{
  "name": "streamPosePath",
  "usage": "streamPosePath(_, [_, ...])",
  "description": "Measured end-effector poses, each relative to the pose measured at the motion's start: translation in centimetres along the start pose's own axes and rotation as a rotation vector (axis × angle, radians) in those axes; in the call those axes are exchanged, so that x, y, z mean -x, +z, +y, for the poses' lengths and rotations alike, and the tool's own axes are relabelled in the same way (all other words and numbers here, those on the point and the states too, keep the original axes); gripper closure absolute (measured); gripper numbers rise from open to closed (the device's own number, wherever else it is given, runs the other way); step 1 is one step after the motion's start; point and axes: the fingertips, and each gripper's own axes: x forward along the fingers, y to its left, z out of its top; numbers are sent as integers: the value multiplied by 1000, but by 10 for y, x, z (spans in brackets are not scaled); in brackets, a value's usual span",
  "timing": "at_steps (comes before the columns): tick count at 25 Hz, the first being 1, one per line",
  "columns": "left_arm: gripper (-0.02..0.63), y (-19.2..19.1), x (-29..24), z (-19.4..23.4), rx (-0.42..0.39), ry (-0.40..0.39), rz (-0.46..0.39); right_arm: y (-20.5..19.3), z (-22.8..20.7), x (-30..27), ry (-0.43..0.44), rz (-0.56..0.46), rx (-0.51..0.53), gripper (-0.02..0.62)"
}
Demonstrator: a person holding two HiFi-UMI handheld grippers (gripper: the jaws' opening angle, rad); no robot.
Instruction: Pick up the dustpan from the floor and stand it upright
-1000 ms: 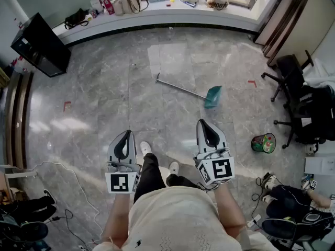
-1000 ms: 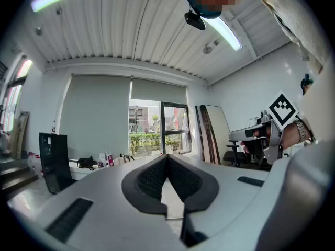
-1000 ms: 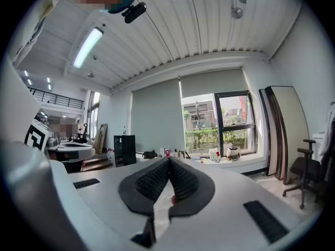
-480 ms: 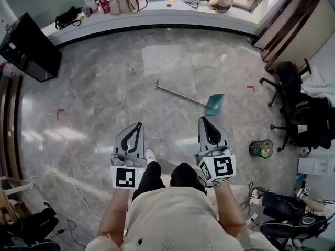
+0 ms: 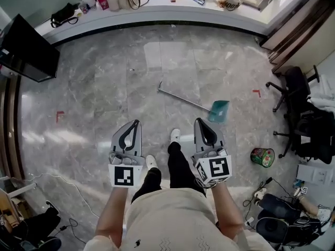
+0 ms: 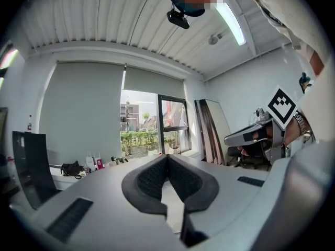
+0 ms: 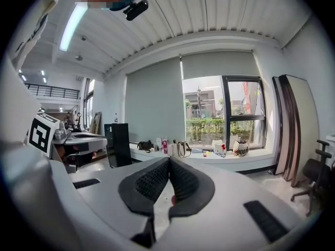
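In the head view a teal dustpan lies flat on the grey marble floor, its long metal handle running up-left from it. My left gripper and right gripper are held level in front of me, both well short of the dustpan and high above the floor. Each has its jaws closed tip to tip with nothing between them. In the left gripper view the left gripper points toward the window; the right gripper does the same in its own view. Neither gripper view shows the dustpan.
A window ledge with bags and bottles runs along the far wall. A black cabinet stands at the left, office chairs at the right. A small bin sits on the floor right of me. Cables lie near my feet.
I have stepped forward: one foot now leads, and the dustpan sits slightly lower and nearer in the head view. Both grippers keep their pose and stay shut.
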Motion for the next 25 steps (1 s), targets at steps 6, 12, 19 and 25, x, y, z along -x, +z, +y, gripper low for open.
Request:
streamPosePath(6, [595,-10,-90,16,7,80,18,-18,-49,-93,107,117,-21,578])
streamPosePath(12, [595,-50,-162,38,40,129,57,-68,-67,-195,223,307,154,578])
streamPosePath(19, [595,-131,-218,79,86,123,130,-193,-63,-306,348,605,292,578])
streamPosePath(25, [595,-254,-268,109,100,45,202,-335,-77,-398,337,771,320,578])
